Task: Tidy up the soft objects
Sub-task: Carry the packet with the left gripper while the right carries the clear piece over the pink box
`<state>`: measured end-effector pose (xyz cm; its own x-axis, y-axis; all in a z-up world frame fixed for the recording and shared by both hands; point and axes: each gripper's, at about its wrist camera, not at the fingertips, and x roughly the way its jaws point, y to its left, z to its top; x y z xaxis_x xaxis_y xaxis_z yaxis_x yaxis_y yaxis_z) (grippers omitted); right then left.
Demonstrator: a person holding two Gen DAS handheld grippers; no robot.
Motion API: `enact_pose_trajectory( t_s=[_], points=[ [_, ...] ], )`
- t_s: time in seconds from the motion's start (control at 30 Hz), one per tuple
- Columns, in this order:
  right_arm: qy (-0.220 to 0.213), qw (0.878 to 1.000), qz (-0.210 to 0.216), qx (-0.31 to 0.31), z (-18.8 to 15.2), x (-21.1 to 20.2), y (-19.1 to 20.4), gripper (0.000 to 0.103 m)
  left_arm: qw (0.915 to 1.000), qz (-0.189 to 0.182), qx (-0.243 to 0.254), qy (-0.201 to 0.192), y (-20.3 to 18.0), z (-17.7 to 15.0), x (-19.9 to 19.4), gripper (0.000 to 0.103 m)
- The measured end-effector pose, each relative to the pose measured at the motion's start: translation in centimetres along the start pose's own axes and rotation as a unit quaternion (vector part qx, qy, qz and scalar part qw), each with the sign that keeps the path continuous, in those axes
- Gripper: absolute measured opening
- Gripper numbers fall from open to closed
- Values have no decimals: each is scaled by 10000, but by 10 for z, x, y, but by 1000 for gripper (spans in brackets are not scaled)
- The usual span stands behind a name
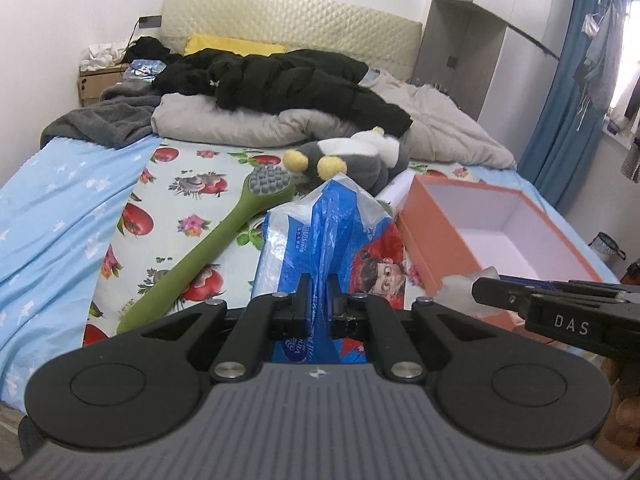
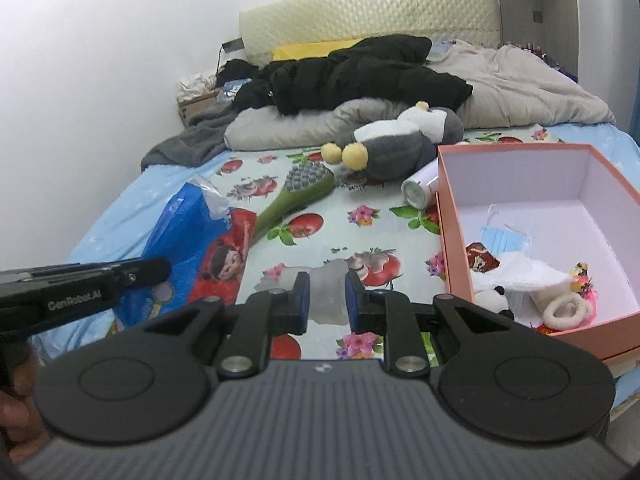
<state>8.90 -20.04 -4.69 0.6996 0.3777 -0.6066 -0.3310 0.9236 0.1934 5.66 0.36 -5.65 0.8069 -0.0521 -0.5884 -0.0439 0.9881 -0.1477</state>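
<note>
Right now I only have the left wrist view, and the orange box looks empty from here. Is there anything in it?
Observer: Yes. The right wrist view shows the orange box holding blue face masks, a white cloth, a small panda toy and a white hair tie.
Operator: Is anything hidden behind the tissue pack I'm gripping?
Observer: A white bottle lies on its side just outside the box, near the grey plush.
Operator: What is the right gripper holding?
Observer: The right gripper pinches a pale filmy piece. I can't tell what it is.
</note>
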Motion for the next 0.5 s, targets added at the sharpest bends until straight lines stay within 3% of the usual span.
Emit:
enact_pose_trajectory(
  t_s=[0.23,0.5],
  points=[
    [-238,9997,-36,-34,14,-24,-6,22,9998,-171,25,-84,-17,16,-21,8],
    [-448,9985,-292,141,25,-49,-31,22,9975,-671,210,-118,-60,35,-22,8]
  ],
)
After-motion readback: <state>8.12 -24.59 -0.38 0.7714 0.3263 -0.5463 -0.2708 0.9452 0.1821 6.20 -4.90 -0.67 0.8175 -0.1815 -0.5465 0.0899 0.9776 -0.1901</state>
